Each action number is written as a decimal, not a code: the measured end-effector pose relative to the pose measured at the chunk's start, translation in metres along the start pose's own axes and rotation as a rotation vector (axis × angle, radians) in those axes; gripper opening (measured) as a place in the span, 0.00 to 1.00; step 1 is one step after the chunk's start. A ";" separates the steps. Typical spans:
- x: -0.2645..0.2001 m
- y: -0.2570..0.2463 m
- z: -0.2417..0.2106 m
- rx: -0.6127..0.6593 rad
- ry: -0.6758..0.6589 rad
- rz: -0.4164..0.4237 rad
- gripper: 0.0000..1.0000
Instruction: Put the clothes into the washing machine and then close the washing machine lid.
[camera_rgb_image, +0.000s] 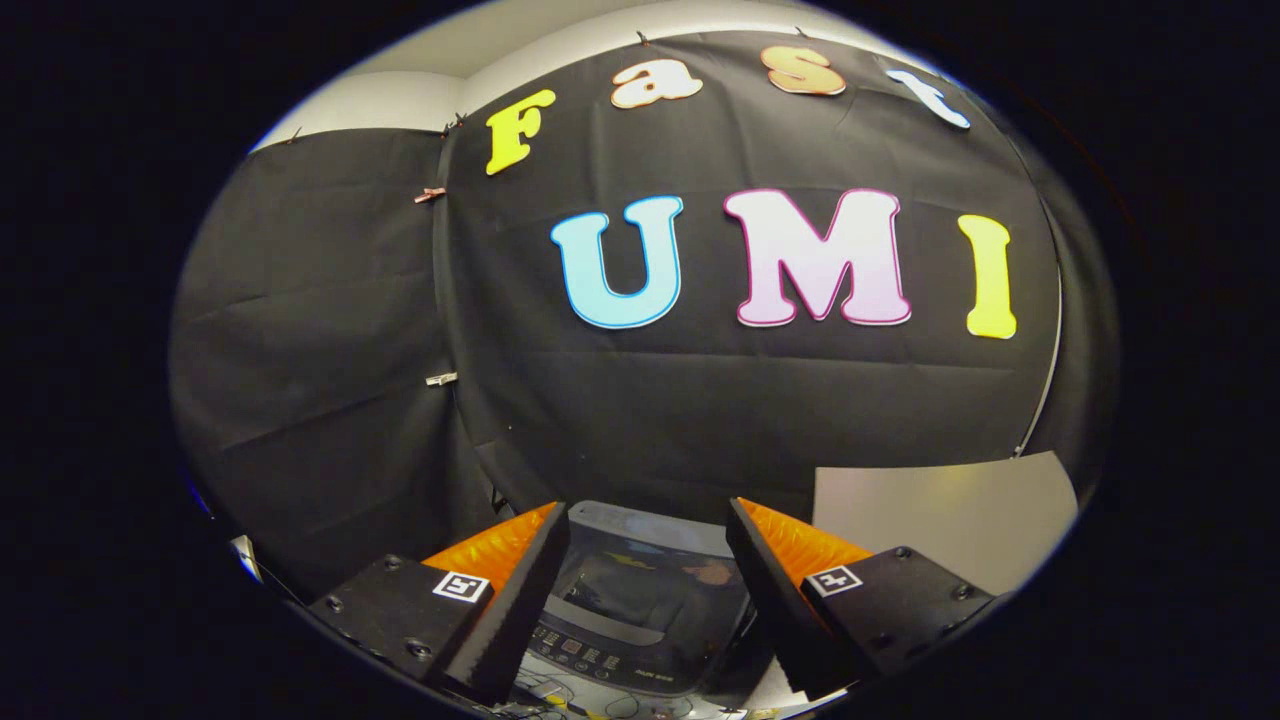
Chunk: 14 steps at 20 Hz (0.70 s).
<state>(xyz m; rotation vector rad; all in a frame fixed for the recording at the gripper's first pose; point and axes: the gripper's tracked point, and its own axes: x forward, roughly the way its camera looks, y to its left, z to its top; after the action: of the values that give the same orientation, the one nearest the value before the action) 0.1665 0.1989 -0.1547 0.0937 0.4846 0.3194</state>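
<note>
The hand-held gripper (648, 560) hangs with its fingers wide apart, gripping nothing. The washer (640, 610) sits below, between and just beyond them, its glass lid (650, 590) down.

You are working in a staged recording booth, not a home: black cloth (330, 330) pinned up with clips (440, 379) forms the walls, plain white wall (380, 100) shows above it, and a small washing machine (640, 610) stands below among loose cables (590, 708).
</note>
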 end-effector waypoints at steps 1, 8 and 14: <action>-0.013 -0.005 0.004 -0.004 -0.012 -0.005 0.99; -0.094 -0.036 0.003 -0.020 -0.106 -0.058 0.98; -0.157 -0.073 0.011 -0.062 -0.183 -0.140 0.98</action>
<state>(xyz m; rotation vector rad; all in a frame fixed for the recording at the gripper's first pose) 0.0611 0.0795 -0.0873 0.0281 0.2975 0.1864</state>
